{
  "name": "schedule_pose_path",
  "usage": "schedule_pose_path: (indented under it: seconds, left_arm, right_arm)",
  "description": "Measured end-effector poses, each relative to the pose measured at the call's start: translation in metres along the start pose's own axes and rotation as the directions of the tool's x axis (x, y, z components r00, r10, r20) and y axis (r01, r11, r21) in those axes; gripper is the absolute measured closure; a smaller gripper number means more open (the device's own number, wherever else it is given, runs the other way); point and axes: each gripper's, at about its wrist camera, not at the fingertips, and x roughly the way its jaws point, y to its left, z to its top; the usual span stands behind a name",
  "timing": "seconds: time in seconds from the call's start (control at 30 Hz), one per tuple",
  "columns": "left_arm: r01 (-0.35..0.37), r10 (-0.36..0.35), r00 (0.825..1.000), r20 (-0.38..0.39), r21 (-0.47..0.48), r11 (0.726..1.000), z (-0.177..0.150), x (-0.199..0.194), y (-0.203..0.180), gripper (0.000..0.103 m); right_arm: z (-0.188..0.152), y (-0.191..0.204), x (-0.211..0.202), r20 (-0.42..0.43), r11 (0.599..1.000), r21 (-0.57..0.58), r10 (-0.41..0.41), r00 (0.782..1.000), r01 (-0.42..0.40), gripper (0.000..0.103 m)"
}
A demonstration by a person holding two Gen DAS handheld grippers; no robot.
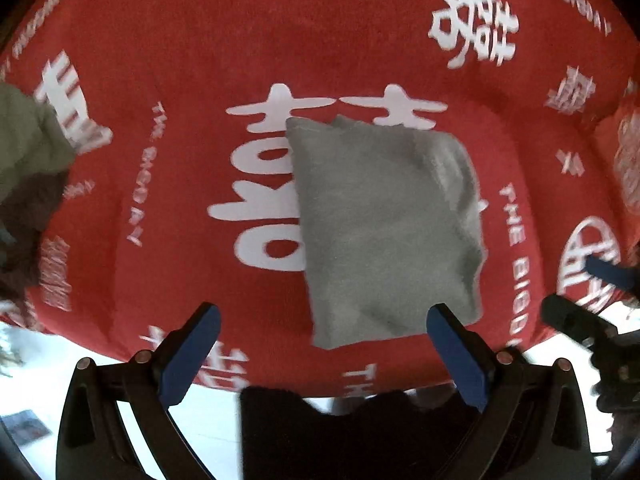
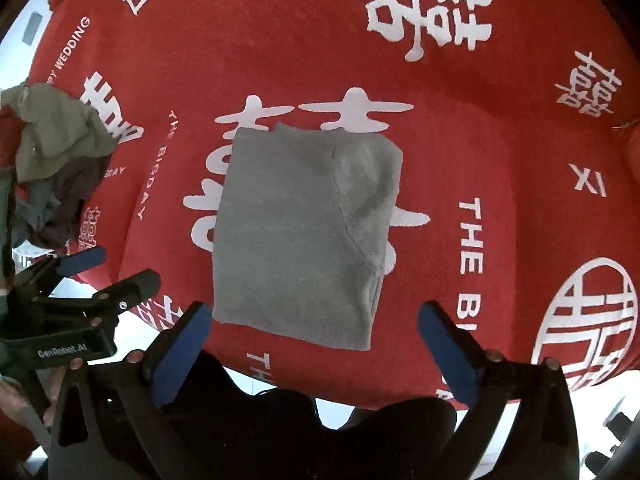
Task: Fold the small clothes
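A folded grey knit garment (image 2: 304, 236), roughly rectangular, lies flat in the middle of the surface, on a red cloth printed with white characters and lettering (image 2: 280, 40). At about nine o'clock from it sits a rumpled heap of olive, brown and blue-grey small clothes (image 2: 52, 160). The right hand-held gripper (image 2: 316, 344) hangs above the garment's six o'clock edge, blue pads spread wide, nothing between them. The left hand-held gripper (image 1: 324, 344) is likewise spread and empty.
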Motion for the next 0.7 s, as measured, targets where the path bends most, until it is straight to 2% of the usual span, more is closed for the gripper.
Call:
schedule_pose_path:
  seconds: [0.07,0.2,0.37,0.7]
  left_arm:
    - [-0.018,0.017,1.000,0.021,0.026,0.999,-0.001,-0.007,-0.004,0.000]
    - [0.020,-0.022,0.999,0.030,0.057,0.998,0.001,-0.024,-0.005,0.000]
    - [0.034,-0.034,0.999,-0.008,0.102,0.994,0.007,-0.036,-0.007,0.000]
    - [0.058,-0.057,0.998,-0.019,0.051,0.997,0.006,-0.048,-0.011,0.000]
  right_arm:
    - [0.001,-0.001,-0.002,-0.035,0.999,0.036,-0.021,0.999,0.023,0.000]
    - [0.002,-0.005,-0.009,-0.076,0.992,0.118,-0.034,0.997,0.043,0.000]
    - [0.002,-0.009,-0.027,-0.047,0.985,0.161,-0.059,0.997,0.066,0.000]
    - [-0.002,-0.016,-0.040,-0.034,0.972,0.223,-0.068,0.997,0.074,0.000]
